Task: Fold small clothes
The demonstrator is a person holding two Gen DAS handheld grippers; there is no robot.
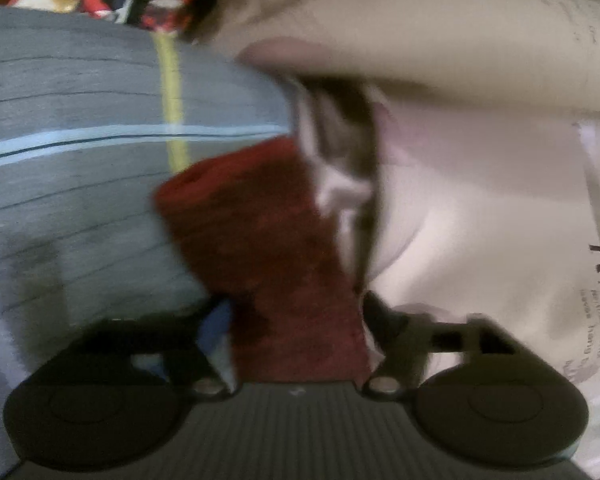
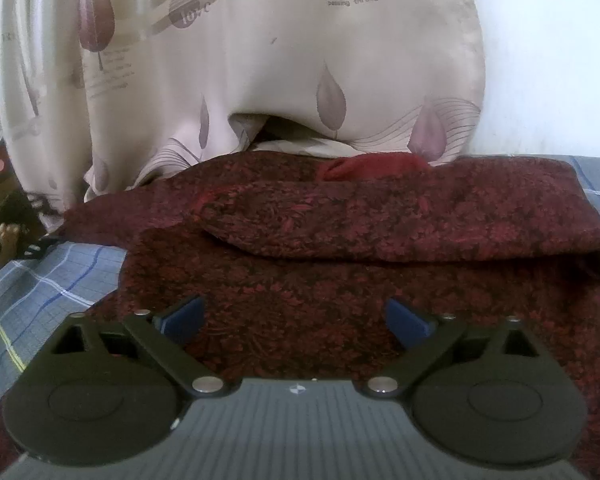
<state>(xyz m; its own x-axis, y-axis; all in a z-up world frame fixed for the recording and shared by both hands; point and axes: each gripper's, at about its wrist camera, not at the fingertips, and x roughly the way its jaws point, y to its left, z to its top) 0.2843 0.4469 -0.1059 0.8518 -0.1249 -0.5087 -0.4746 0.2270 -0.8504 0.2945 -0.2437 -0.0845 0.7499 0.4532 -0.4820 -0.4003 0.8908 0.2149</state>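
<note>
- Right claw [image 2: 296,320] hangs low over the dark red patterned garment [image 2: 340,240], pointing down at a slant
- Its blue pads [image 2: 184,318] stand spread wide, released, with only flat cloth showing in the gap between them
- The garment lies spread on a blue checked cloth [image 2: 40,280], its far part doubled over toward the camera in a thick fold
- A brighter red bunch of fabric [image 2: 374,166] peeks up behind that fold
- Behind it all hangs a cream curtain [image 2: 260,60] printed with mauve leaves and lettering
- A thin yellow line [image 2: 0,328] crosses the checked cloth at the left edge of the right view
- Left view is badly smeared with blur
- A red strip of cloth [image 1: 268,248] runs up from between the left claw's [image 1: 296,344] arms
- One blue pad [image 1: 216,332] sits just left of that strip; the other pad is hidden
- Whether the left claw presses on the strip I cannot tell through the blur
- The same cream curtain [image 1: 480,160] fills the right of the left view, the checked cloth [image 1: 80,160] the left
</note>
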